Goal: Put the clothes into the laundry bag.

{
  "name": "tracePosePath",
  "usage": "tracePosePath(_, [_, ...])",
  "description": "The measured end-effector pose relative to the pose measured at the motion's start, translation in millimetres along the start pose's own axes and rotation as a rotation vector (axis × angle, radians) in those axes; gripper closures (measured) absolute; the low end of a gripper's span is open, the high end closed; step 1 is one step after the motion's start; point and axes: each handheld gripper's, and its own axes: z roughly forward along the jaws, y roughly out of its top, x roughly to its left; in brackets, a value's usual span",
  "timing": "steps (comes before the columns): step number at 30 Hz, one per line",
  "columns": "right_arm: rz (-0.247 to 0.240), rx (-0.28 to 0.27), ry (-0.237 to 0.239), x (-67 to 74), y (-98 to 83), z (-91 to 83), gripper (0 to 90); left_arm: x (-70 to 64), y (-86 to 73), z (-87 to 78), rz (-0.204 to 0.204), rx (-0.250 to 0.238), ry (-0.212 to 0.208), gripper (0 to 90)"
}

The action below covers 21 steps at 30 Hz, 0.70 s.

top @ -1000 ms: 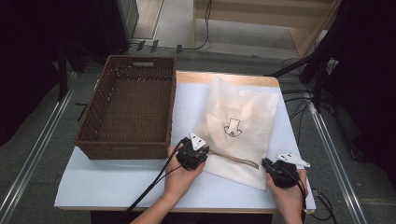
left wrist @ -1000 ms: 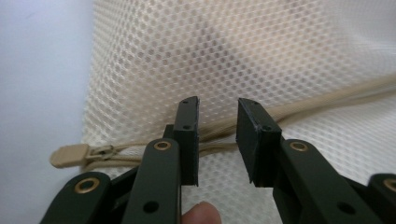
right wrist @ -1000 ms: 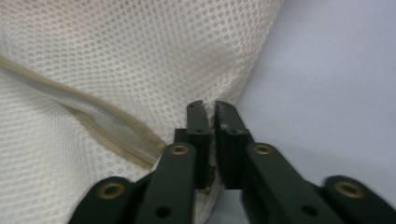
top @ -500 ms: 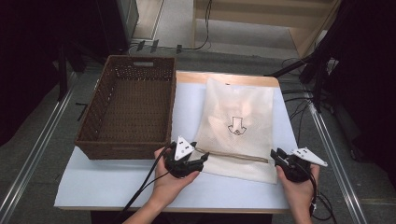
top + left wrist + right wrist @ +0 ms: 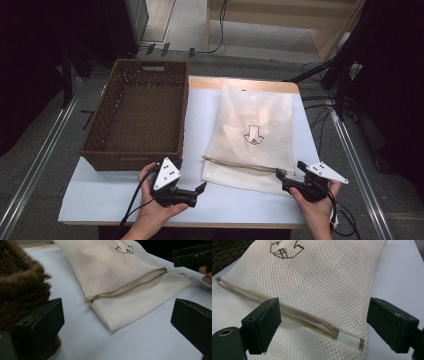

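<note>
Mesh bag [image 5: 252, 137] released; both claws just opened, left claw [image 5: 199, 192] pulled back toward basket [image 5: 137, 115]

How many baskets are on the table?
1. The brown woven basket stands on the left side of the table, beside the white mesh bag. Nothing can be seen inside it, and no second basket shows anywhere else.

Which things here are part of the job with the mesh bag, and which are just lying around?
In use:
cream mesh laundry bag
its tan zipper
left hand-held gripper, open
right hand-held gripper, open

Lying about:
dark brown wicker basket
black cables on the floor
</note>
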Motion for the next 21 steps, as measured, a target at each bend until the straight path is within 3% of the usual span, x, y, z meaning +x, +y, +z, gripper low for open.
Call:
tracePosePath(4, [0.012,0.006,-0.008,0.3,-2.6,0.3,12.2,18.3,-14.3,-18.7,0.007,-0.01,0.027,0.0])
tracePosePath(8, [0.022,0.004,-0.006,-2.6,-4.1,0.9,12.2,37.3,-29.0,-32.2,-0.04,-0.008,0.04,0.0])
tracePosePath(11, [0.024,0.002,-0.01,-3.4,-4.7,0.6,12.2,47.4,-38.1,-38.8,-0.046,0.01,0.072,0.0])
tracePosePath(12, [0.024,0.002,-0.011,-3.4,-4.8,0.6,12.2,52.8,-40.7,-41.2,-0.069,0.012,0.074,0.0])
tracePosePath(17, [0.021,0.006,-0.015,-2.6,-5.7,0.7,12.4,64.9,-43.0,-44.6,-0.116,0.006,0.116,0.0])
tracePosePath(21, [0.017,0.008,-0.016,-3.1,-6.3,0.4,12.7,64.5,-45.1,-38.4,-0.079,0.043,0.131,0.0])
